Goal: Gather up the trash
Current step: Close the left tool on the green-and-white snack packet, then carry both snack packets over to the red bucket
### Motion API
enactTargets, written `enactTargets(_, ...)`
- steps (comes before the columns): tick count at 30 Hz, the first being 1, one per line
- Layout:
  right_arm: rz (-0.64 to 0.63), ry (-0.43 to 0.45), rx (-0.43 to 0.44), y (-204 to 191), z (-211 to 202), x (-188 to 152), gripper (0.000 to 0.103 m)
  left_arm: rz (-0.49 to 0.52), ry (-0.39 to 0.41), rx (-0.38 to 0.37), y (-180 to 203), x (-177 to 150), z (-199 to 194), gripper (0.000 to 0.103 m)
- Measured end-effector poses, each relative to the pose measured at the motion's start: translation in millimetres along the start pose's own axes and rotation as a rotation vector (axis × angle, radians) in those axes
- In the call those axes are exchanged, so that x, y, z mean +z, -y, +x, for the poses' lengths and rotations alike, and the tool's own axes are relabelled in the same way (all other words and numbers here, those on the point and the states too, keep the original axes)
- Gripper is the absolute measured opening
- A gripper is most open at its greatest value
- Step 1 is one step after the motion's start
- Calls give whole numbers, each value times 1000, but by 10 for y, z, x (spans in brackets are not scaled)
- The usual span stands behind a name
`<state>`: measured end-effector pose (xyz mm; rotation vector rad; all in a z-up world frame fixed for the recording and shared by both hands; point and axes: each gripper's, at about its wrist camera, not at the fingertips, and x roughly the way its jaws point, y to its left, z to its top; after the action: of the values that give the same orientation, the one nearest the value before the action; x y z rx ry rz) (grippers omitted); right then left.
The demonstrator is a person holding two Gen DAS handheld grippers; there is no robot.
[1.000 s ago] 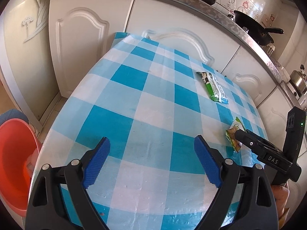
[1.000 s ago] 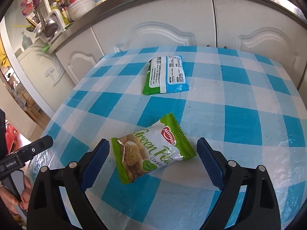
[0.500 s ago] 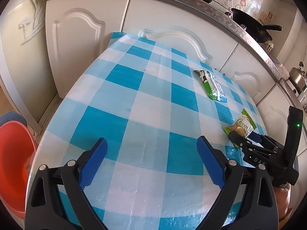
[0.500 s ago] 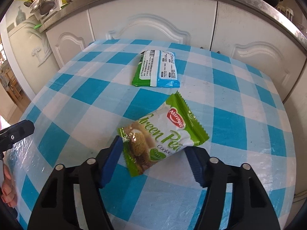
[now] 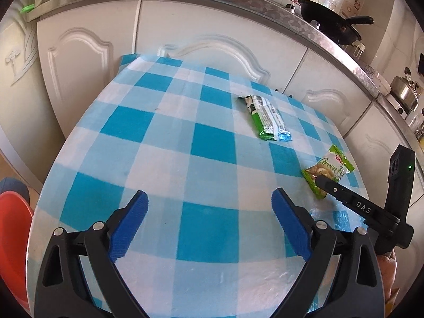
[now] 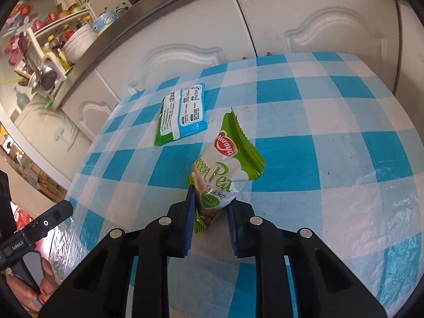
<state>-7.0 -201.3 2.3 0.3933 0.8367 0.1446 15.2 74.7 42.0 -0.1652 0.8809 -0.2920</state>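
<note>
Right claw (image 6: 209, 206): clenched on the near end of the cookie packet (image 6: 225, 167), long axis pointing away from the claw toward the far edge of the surface (image 6: 331, 143).
Left claw (image 5: 209, 228): released, empty, over the near edge.
Second wrapper (image 5: 266, 118): flat, near the far edge, ahead of both claws.
Red bin (image 5: 13, 241): beside the left edge; left side nearer.

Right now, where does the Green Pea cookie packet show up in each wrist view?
Left wrist: Green Pea cookie packet lies at the right, near the table's edge, with the right gripper on it.
Right wrist: the packet stands at centre, tilted up, pinched at its lower end by the right gripper.
Shared landmark: the green-and-blue wrapper beyond it on the checked tablecloth.
</note>
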Motion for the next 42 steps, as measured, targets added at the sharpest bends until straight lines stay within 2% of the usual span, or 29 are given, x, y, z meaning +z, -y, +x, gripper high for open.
enactTargets(4, 61, 50, 46, 143, -101, 13, 22, 26, 5, -11, 276, 158, 164, 95)
enactTargets(10, 106, 93, 63, 254, -175, 33, 22, 45, 15, -15, 719, 505, 528, 95)
enactTargets(17, 125, 107, 75, 300, -190, 39, 22, 128, -31, 53, 1129, 792, 1114, 95)
enactTargets(21, 134, 110, 86, 317, -194, 38, 22, 161, -55, 104, 1225, 881, 1382, 95)
enactTargets(25, 141, 111, 96, 332, -195, 39, 22, 141, -77, 123, 1207, 959, 1555, 95)
enactTargets(34, 158, 110, 108, 364, -198, 43, 22, 149, -79, 172, 1223, 1008, 1683, 94)
enactTargets(36, 160, 108, 108, 367, -198, 46, 22, 152, -77, 182, 1230, 1003, 1682, 91)
enactTargets(42, 151, 104, 101, 353, -193, 51, 22, 185, -51, 199, 1290, 977, 1662, 69)
